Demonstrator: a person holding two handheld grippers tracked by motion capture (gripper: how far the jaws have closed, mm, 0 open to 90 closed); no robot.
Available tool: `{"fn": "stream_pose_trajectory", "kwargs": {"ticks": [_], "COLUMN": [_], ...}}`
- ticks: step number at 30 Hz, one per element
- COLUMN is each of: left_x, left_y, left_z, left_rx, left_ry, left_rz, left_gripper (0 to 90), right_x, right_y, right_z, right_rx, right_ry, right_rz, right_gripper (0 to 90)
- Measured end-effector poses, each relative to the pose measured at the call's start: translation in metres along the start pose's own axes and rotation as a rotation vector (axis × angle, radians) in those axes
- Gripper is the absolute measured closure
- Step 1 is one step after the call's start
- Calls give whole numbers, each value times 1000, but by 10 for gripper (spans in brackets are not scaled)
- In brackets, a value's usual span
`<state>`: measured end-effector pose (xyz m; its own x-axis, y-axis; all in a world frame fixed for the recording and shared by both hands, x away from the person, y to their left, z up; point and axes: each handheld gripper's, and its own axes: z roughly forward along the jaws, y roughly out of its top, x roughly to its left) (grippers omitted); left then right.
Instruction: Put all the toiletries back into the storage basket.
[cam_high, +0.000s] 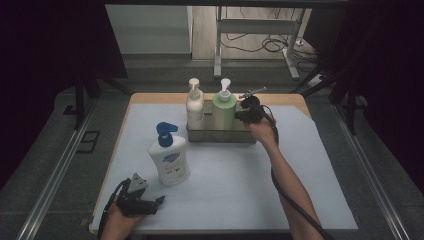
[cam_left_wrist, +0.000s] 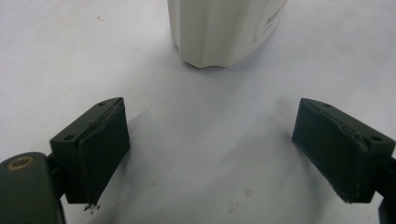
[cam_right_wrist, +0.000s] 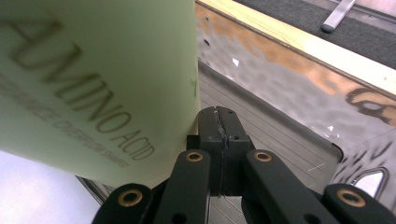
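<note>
In the high view, two bottles (cam_high: 224, 111) are seen in the tray (cam_high: 220, 135); a blue-capped bottle (cam_high: 169, 156) is left at seven o'clock. In the left gripper view, wide-apart jaws are aimed at it. In the right gripper view, empty jaws are pressed together beside the green bottle (cam_right_wrist: 93, 70).

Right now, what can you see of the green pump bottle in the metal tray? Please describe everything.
The green pump bottle is pale green, looks like plastic, and carries a white pump head that points right. Dark letters on its side read AMINO ACID. It stands upright in the metal tray, in the right half, beside a cream pump bottle. The right gripper, jaws shut with nothing between them, sits right beside the bottle's wall inside the tray.
</note>
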<state>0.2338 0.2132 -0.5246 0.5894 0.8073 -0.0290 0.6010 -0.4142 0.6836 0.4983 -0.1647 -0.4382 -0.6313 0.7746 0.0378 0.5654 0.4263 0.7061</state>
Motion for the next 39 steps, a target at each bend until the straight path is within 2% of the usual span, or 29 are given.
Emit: {"fn": "stream_pose_trajectory", "kwargs": {"ticks": [4, 27, 39], "left_x": [0, 0, 0], "left_y": [0, 0, 0], "left_z": [0, 0, 0], "left_rx": [-2, -2, -2], "left_ry": [-1, -2, -1], "left_rz": [-2, -3, -3], "left_gripper": [106, 106, 106], "right_x": [1, 19, 26], "right_y": [-1, 4, 4], "right_z": [4, 14, 16], "right_rx": [11, 28, 34], "right_ry": [16, 29, 2], "right_rz": [-8, -42, -46], "right_gripper": [898, 898, 899]}}
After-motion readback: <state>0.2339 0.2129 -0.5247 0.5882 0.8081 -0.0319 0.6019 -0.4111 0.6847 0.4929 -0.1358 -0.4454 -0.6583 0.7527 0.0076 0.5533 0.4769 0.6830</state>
